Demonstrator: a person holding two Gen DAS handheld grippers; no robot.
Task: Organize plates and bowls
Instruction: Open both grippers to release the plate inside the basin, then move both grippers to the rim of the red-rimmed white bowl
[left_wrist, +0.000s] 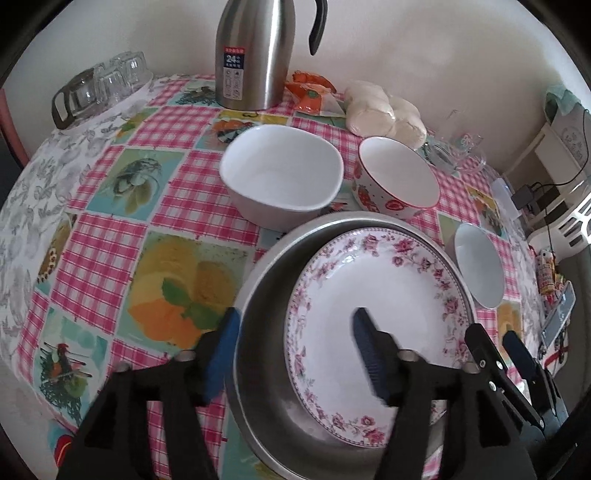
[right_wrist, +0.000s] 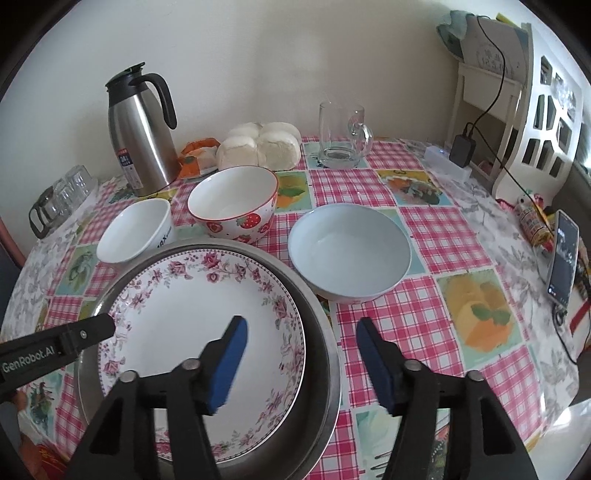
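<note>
Both tools stand open and grip nothing: the left tool (left_wrist: 293, 328) straddles the near rim of the metal basin (left_wrist: 258, 295), the right tool (right_wrist: 301, 332) its opposite rim. Between them the floral plate (right_wrist: 192, 314) lies inside that basin. Beyond sit the white bowl (left_wrist: 280, 177), strawberry bowl (right_wrist: 232, 203) and pale bowl (right_wrist: 349, 251) on the tabletop (right_wrist: 424, 314).

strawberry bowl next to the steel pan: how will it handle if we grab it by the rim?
The strawberry bowl looks like glazed ceramic, so it is probably rigid, fairly heavy for its size and slippery under the pads. It stands upright and empty on a narrower foot, so a push high on the wall might tip it. It sits close to the square white bowl and the steel pan; a knock could chip it.
</note>
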